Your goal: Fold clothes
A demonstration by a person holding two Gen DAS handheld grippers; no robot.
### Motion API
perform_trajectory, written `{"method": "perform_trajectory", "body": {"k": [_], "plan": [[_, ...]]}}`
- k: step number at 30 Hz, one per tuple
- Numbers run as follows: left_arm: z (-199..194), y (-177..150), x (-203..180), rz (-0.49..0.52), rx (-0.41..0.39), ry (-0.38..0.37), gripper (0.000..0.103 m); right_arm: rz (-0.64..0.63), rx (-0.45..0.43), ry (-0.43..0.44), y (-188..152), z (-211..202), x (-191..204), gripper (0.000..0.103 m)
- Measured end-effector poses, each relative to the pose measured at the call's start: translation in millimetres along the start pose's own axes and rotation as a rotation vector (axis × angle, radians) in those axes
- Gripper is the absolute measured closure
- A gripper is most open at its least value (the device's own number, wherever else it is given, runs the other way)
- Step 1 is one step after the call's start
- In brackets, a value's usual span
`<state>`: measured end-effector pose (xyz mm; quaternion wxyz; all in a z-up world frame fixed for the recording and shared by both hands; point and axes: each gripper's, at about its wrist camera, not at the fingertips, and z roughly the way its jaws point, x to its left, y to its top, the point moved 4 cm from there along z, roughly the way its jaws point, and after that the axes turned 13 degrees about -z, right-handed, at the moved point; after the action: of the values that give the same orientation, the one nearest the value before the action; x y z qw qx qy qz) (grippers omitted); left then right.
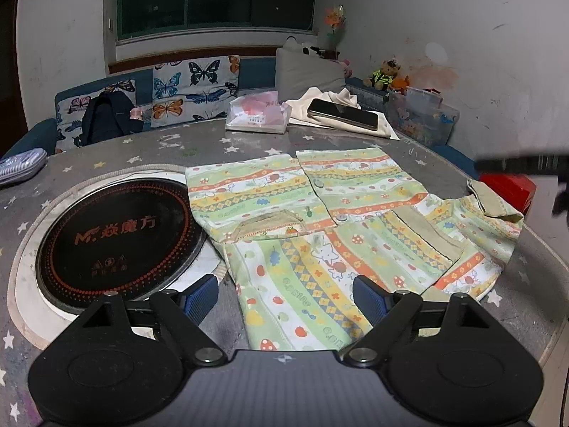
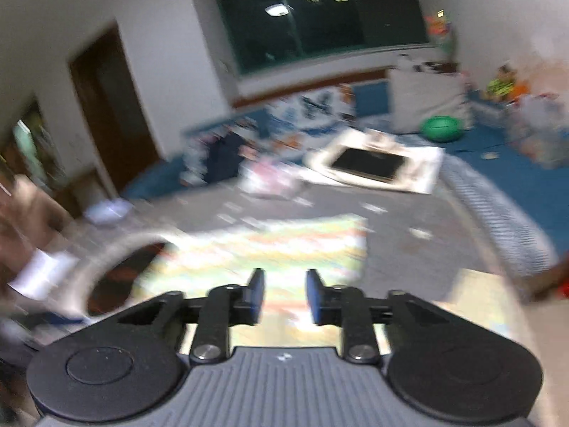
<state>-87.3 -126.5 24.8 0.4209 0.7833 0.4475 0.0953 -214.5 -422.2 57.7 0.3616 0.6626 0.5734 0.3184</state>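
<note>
A small patterned cotton garment (image 1: 320,220), striped in pale green, yellow and orange with cartoon prints and khaki trim, lies flat on the grey star-printed tablecloth (image 1: 106,163), just right of the round black induction cooktop (image 1: 117,235) set into the table. Its long axis runs from the far left toward the near right; one printed section extends toward the camera, and a khaki-edged end points to the right table edge.

The left gripper (image 1: 286,297) sits low at the near edge of the garment, its blue-padded fingers (image 1: 368,300) spread wide, straddling the near fabric section without clamping it.

The right wrist view is heavily motion-blurred. The right gripper (image 2: 286,297) hangs above the garment (image 2: 270,249), its fingers partly apart with nothing between them.
</note>
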Motion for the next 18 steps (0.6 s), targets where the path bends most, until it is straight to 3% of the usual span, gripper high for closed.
{"method": "perform_trajectory", "body": {"k": [6,12,18], "plan": [[4.3,-0.6,-8.4,0.003,0.003,-0.016,0.010,-0.104,0.125,-0.202,-43.5,8.6,-28.9,0.047],[9.1,3.4,-25.0,0.024,0.004,-0.035,0.006,-0.086,0.168,-0.256,-63.0,21.8,-55.5,0.048],[15.2,7.3,-39.8,0.044,0.008,-0.048,0.004,-0.053,0.175,-0.244,-69.3,32.3,-68.0,0.055]]}}
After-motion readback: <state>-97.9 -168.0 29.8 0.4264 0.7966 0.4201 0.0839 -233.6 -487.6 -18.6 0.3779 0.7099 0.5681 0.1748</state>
